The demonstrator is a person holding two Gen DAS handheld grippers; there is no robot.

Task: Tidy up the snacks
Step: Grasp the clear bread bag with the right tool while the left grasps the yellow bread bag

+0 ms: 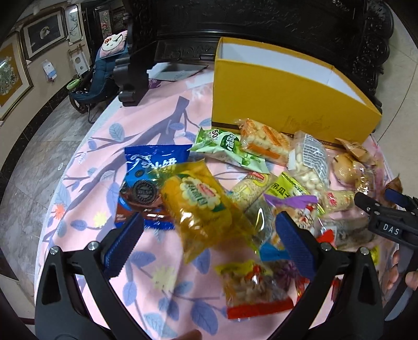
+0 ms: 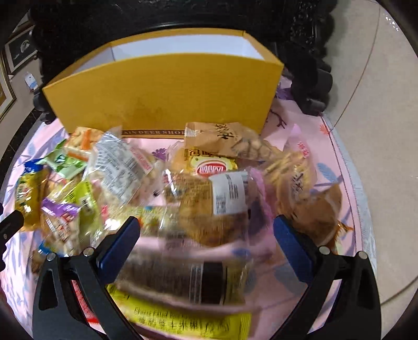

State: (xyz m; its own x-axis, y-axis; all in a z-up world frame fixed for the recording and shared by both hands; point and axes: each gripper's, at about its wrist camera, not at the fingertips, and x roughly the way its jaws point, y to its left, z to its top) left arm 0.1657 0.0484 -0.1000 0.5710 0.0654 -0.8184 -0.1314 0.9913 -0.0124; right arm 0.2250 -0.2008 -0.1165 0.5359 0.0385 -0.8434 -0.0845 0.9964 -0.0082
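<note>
Many snack packets lie heaped on a pink flowered tablecloth (image 1: 146, 146) in front of an open yellow box (image 1: 287, 99). My left gripper (image 1: 209, 243) is open, and a yellow transparent packet (image 1: 198, 206) lies between its blue pads without touching either. A blue cookie packet (image 1: 149, 183) lies just left of it. My right gripper (image 2: 206, 245) is open too, hovering over a blurred clear packet of brown snacks (image 2: 209, 209) with a white label. The yellow box (image 2: 162, 96) stands straight ahead of it. The right gripper (image 1: 381, 200) also shows at the left wrist view's right edge.
Dark carved wooden furniture (image 1: 261, 23) stands behind the box. A stroller (image 1: 99, 70) and framed pictures (image 1: 44, 34) are at the far left across the marble floor. The round table's edge (image 2: 347, 183) curves close on the right. A green packet (image 1: 224, 146) and peanut bags lie near the box.
</note>
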